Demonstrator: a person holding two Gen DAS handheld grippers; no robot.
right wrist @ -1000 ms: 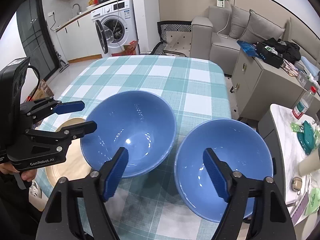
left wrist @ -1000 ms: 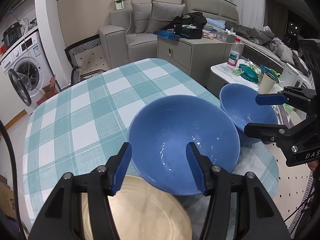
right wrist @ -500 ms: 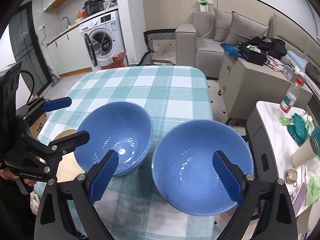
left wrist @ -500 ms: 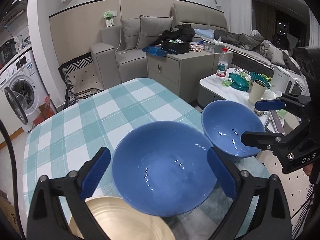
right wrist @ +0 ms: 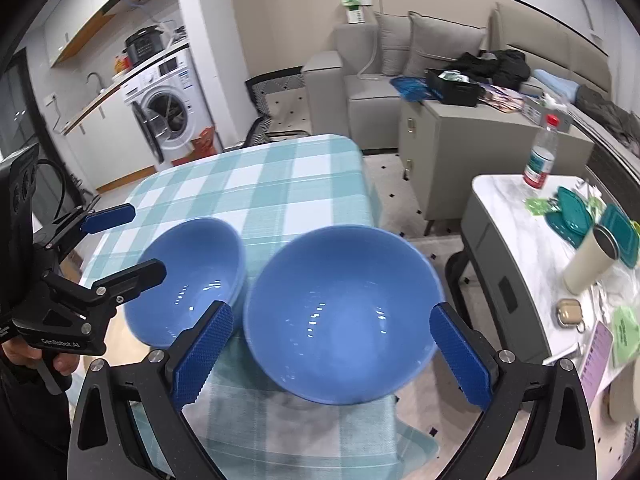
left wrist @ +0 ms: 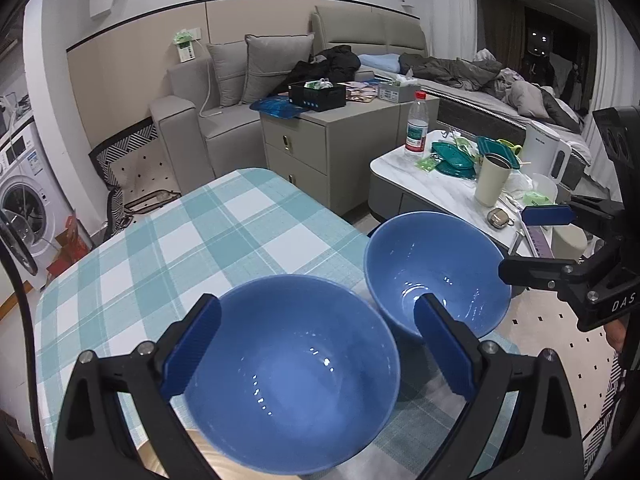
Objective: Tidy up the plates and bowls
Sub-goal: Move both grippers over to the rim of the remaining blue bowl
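Note:
Two blue bowls stand side by side on the checked tablecloth [left wrist: 200,232]. The left bowl [left wrist: 292,372] sits between the fingers of my left gripper [left wrist: 316,308], which is open, its pads clear of the rim. The right bowl [right wrist: 340,320] sits between the blue pads of my right gripper [right wrist: 331,312], whose jaws are opening and do not press on it. Each view also shows the other bowl [left wrist: 432,272] [right wrist: 188,276] and the other gripper [left wrist: 514,242] [right wrist: 147,240]. A beige plate [left wrist: 224,468] lies under the left bowl's near edge.
The right bowl stands near the table's right edge. Beyond that edge a white side table [left wrist: 400,176] carries a bottle [left wrist: 416,128], a cup [left wrist: 492,180], teal lids and a kettle. A grey cabinet [left wrist: 320,148] and a sofa stand behind, with a washing machine [right wrist: 168,116] far left.
Both grippers have spread their jaws wide and drawn back from the bowls. The two bowls stay on the cloth and now sit lower in each wrist view.

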